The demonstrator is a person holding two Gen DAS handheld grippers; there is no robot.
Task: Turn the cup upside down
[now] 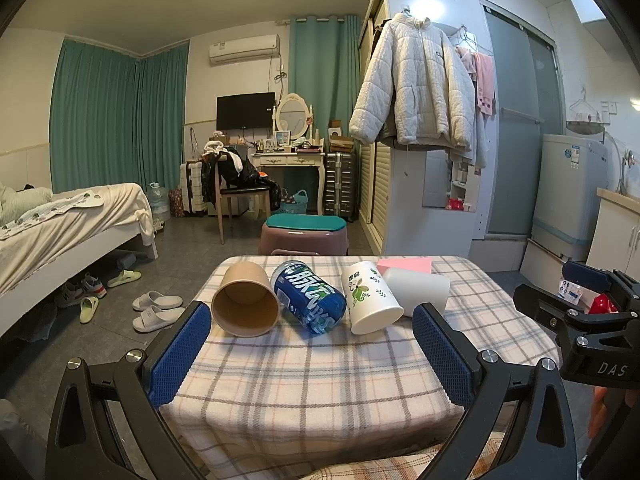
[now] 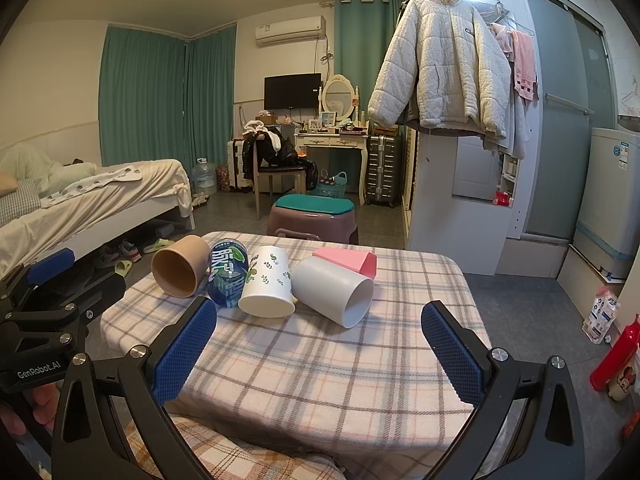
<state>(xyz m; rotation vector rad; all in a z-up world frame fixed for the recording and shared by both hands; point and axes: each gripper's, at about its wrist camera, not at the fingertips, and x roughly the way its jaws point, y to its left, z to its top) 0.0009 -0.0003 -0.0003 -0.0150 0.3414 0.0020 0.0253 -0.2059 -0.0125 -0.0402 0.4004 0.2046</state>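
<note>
I hold both grippers, left gripper [image 1: 312, 344] and right gripper [image 2: 320, 340], wide open and empty. The cups lie on their sides on the table [image 1: 320, 380] — brown cup [image 1: 245, 300], can [image 1: 308, 297], patterned cup [image 1: 370, 298] and white cup [image 2: 334, 290] touch in a row, so a careless grasp may roll neighbours off.

We look from two cameras, both low at the near edge of the counter [image 1: 320, 368], facing the far side of the room. The left camera sits a bit more to the left, the right camera more to the right. Both stay close to the counter, and both share its checked top, the bed [image 2: 100, 200] and the white jacket [image 1: 416, 80].
</note>
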